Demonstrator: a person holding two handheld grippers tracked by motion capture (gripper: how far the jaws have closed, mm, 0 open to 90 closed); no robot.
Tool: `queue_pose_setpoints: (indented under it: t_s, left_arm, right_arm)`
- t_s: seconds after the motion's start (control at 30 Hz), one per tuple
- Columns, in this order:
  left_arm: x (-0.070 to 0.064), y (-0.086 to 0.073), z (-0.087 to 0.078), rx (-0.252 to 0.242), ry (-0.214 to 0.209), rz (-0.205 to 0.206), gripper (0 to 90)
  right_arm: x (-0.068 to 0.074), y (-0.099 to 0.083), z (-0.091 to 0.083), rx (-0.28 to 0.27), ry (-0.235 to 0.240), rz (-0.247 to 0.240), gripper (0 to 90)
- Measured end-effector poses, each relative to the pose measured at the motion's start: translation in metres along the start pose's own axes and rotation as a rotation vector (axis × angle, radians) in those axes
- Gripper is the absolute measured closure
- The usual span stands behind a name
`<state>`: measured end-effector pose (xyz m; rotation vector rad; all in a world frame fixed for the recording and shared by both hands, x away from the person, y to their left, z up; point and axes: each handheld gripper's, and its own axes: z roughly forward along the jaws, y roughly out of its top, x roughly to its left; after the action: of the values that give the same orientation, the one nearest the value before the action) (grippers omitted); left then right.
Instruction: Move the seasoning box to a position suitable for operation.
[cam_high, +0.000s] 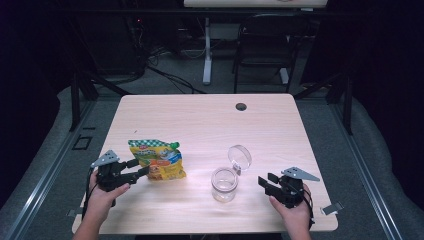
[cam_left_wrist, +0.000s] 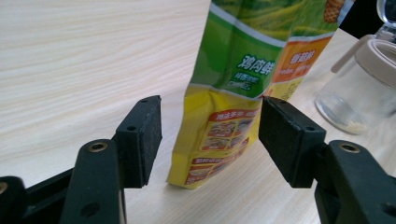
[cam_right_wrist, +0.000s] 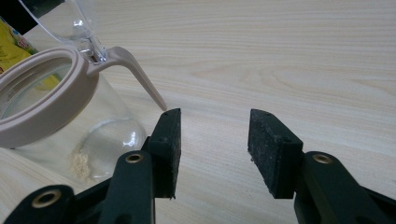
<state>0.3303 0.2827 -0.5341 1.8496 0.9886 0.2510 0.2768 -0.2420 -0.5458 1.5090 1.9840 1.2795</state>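
Left gripper (cam_left_wrist: 210, 135) lined up on the pouch (cam_high: 159, 159)

Fingers spread either side of its bottom edge, pouch standing on the table (cam_high: 200, 120). Soft, crinkly, slippery film, so I'd pinch the stiffer seam. Right gripper (cam_right_wrist: 212, 149) spread wide, idle beside the jar (cam_right_wrist: 56, 121).

snack pouch (cam_high: 159, 160): 1 | glass jar (cam_high: 223, 184): 1, lid open | tools: 2 | chair (cam_high: 260, 45): seemingly 1
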Motion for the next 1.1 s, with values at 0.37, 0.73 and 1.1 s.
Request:
queue_pose_setpoints:
  t_s: [0.37,0.73,1.1]
  left_arm:
    - [-0.005,0.0,0.01,0.017,-0.017,0.057,44.0]
    - [-0.015,-0.004,0.005,0.024,-0.03,0.056,53.1]
    - [-0.025,-0.006,0.001,0.033,-0.061,0.051,59.0]
  right_arm:
    - [0.0,-0.002,-0.002,0.002,-0.005,0.008,54.6]
    - [0.001,-0.001,0.002,0.004,0.002,0.008,54.6]
    - [0.003,0.002,0.006,0.007,0.012,-0.013,54.6]
